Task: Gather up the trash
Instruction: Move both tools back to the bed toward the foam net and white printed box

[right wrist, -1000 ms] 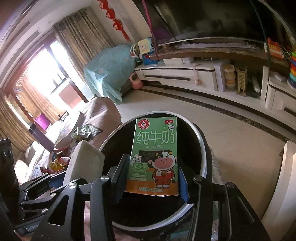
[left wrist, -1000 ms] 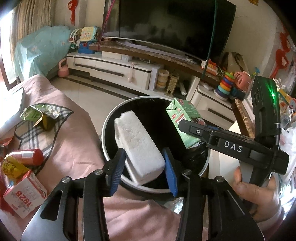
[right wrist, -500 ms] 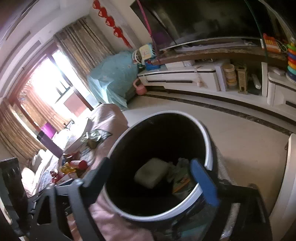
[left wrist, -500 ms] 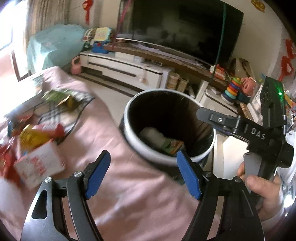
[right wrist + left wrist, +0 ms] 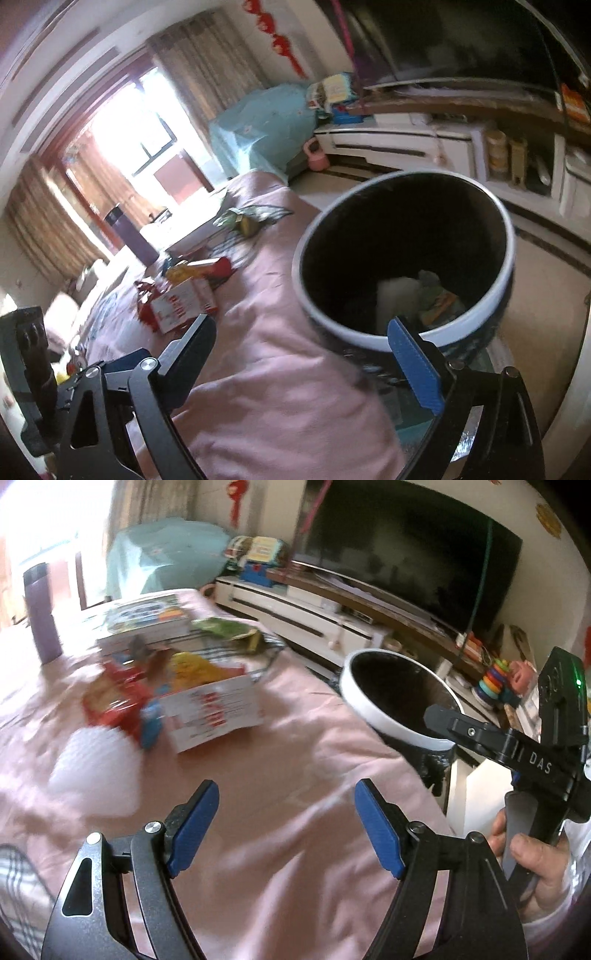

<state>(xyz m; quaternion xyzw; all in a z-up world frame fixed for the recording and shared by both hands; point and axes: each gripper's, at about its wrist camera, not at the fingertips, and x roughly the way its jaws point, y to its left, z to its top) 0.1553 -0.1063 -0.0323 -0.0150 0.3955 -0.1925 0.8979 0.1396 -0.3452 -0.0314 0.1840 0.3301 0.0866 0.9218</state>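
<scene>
My left gripper (image 5: 284,829) is open and empty above the pink cloth (image 5: 295,768). Ahead and to its left lies a blurred trash pile: a white and red box (image 5: 212,710), a yellow packet (image 5: 195,666), a red wrapper (image 5: 110,701) and a white lump (image 5: 96,771). My right gripper (image 5: 301,358) is open and empty, low beside the round bin (image 5: 306,295). Inside the bin rest a white foam block (image 5: 397,295) and a green milk carton (image 5: 439,299). The right wrist view also shows the box (image 5: 181,306) and a red can (image 5: 218,267).
The bin's white rim (image 5: 369,709) stands off the cloth's right edge. A hand (image 5: 532,867) holds the right tool's black body (image 5: 517,753). A purple bottle (image 5: 42,616), stacked books (image 5: 147,624) and a green wrapper (image 5: 229,629) sit at the back. A TV cabinet (image 5: 406,144) lines the far wall.
Both grippers opened over the bin. The foam block and the milk carton dropped inside. Both views then swung left, away from the bin mouth and toward the trash pile.
</scene>
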